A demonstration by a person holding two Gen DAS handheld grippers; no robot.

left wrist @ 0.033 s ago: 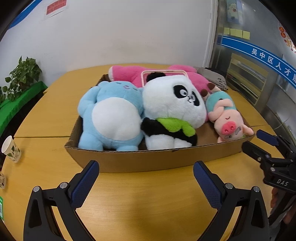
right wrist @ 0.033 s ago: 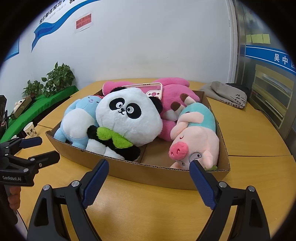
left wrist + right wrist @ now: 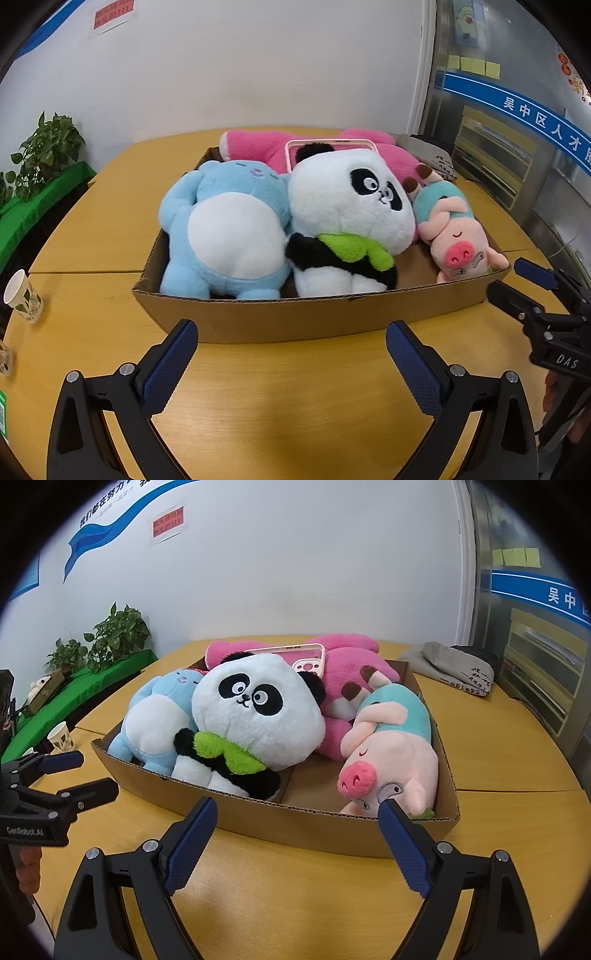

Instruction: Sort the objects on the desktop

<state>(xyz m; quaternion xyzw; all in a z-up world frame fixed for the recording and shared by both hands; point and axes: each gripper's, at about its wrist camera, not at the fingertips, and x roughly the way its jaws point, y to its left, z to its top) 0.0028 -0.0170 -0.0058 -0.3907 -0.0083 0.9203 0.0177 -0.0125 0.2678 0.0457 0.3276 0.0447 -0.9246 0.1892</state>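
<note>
At the far left of the left wrist view a paper cup [image 3: 23, 297] stands on the yellow table [image 3: 295, 387], with a green plant [image 3: 46, 151] above it at the upper left. Lower left to lower centre, the left hand-held gripper [image 3: 291, 354] hovers over the table with its blue-padded fingers spread wide and nothing between them. Above it, in the middle of the frame, sits a shallow cardboard box [image 3: 314, 315] holding the soft toys: a blue bear [image 3: 225, 229] at the left, a panda [image 3: 347, 225] with a green scarf leaning against it, a pink plush [image 3: 258, 146] lying behind them with a pink phone case [image 3: 330, 142] resting on it, and a pig toy [image 3: 456, 240] on its back at the right end. At the right edge the right hand-held gripper [image 3: 515, 278] points at the box's right corner, its fingers also apart and empty. In the right wrist view that gripper [image 3: 297, 812] sits just before the box's near wall, and a grey folded cloth [image 3: 452, 666] lies on the table at the upper right
</note>
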